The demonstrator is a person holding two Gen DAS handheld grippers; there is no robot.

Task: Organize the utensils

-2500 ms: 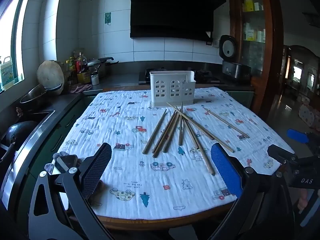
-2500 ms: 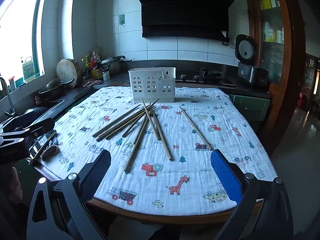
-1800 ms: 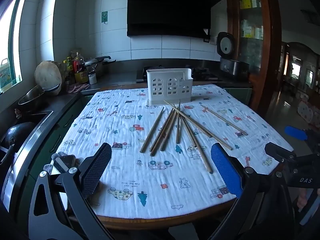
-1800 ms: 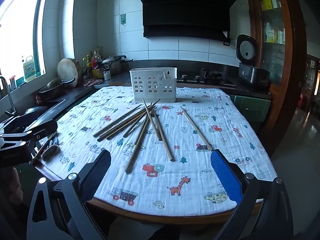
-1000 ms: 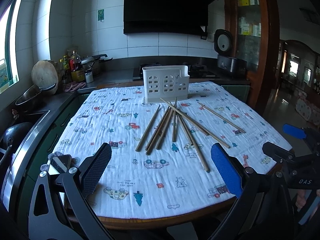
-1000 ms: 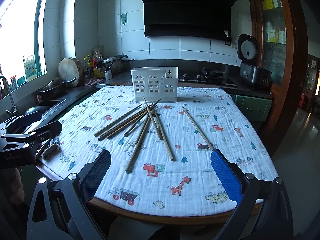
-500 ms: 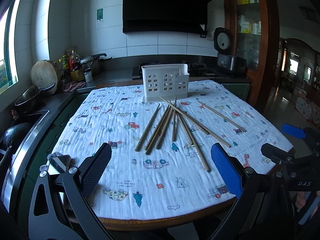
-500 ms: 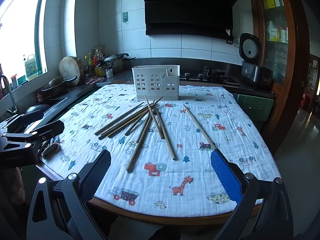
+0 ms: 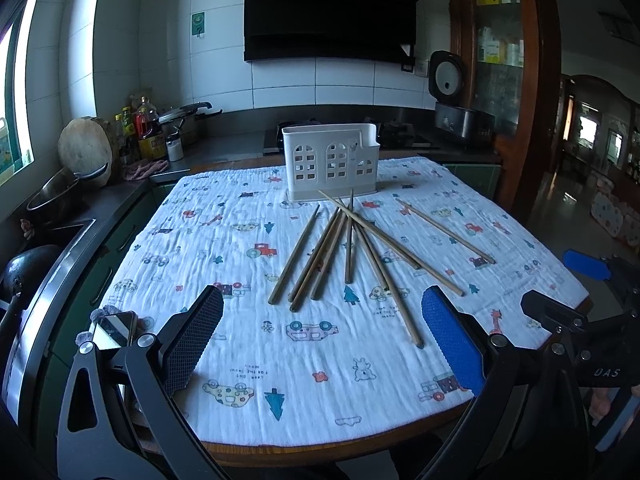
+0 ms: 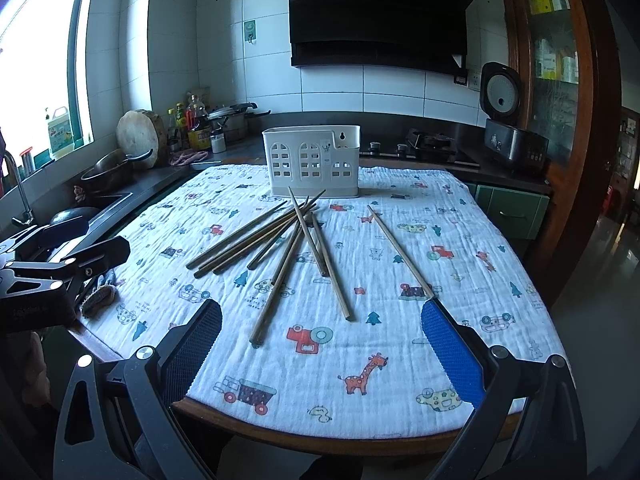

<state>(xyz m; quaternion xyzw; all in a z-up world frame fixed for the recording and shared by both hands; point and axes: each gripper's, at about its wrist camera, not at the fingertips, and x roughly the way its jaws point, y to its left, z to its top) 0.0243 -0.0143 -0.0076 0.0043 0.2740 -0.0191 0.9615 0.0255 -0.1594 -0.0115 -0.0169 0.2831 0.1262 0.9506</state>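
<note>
Several wooden chopsticks [image 9: 348, 248] lie scattered in a loose fan in the middle of the table; they show in the right wrist view [image 10: 296, 236] too. One chopstick [image 10: 400, 252] lies apart to the right. A white slotted utensil holder [image 9: 330, 162] stands upright behind them, also in the right wrist view [image 10: 312, 166]. My left gripper [image 9: 320, 340] is open and empty above the table's near edge. My right gripper [image 10: 322, 346] is open and empty, also at the near edge, short of the chopsticks.
The round table wears a white printed cloth [image 9: 248, 344]. A phone [image 9: 114, 330] lies at its left edge. A sink [image 10: 96, 204] and counter with a pot [image 10: 114, 170], bottles and cutting board run along the left. A stove and rice cooker [image 10: 508, 136] stand behind.
Both grippers have drifted slightly; the view of the table has shifted a little. The chopsticks and holder have not moved. Both grippers stay open.
</note>
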